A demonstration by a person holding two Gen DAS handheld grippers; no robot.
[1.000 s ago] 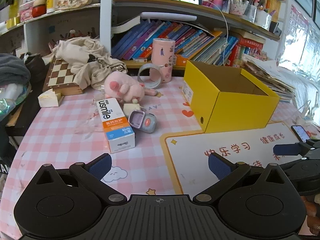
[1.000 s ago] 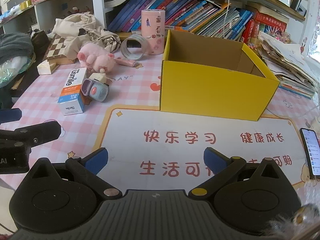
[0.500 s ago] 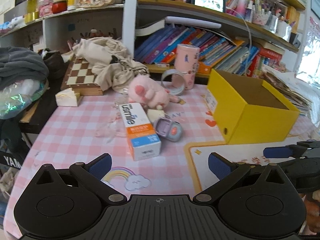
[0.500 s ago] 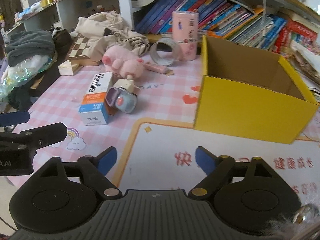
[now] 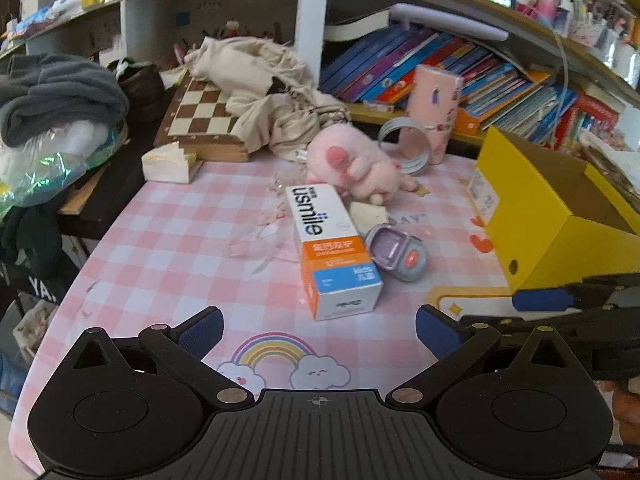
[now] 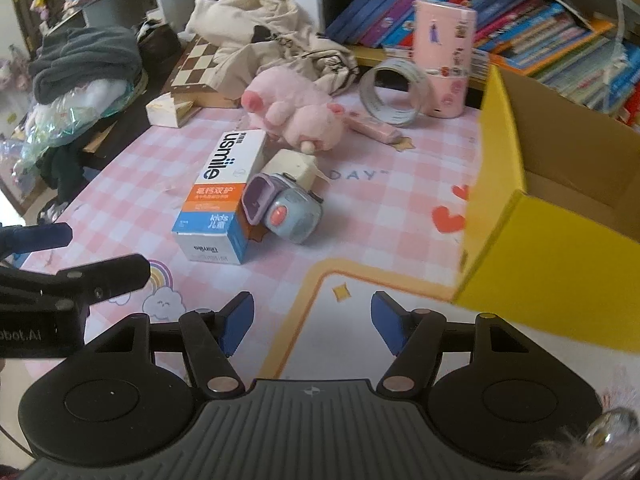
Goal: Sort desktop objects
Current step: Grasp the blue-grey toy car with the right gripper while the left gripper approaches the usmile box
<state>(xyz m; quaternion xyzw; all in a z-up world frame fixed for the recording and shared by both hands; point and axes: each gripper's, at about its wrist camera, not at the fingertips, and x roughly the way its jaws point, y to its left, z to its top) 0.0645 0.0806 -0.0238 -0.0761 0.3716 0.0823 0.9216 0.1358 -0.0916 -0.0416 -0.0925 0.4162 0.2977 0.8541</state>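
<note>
Pink checked tablecloth (image 5: 172, 240) bears toothpaste box (image 5: 334, 252), long axis pointing toward both grippers' spread, empty fingers (image 5: 202, 330).

A child's study corner at home: shelves (image 5: 420, 12) crammed with picture books (image 5: 400, 64), a pink gingham surface (image 5: 168, 248) printed with a rainbow (image 5: 270, 350), a chessboard (image 5: 200, 114), and a plush pig (image 5: 352, 164).

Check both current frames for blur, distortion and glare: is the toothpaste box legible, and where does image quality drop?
Left wrist view: fisheye bends the shelves; the usmile toothpaste box reads clearly, the pink plush pig looks slightly smeared, and the right edge is washed out. Right wrist view: the box's lettering is sharp, the yellow cardboard box is softer and stretched at the edge.
</note>
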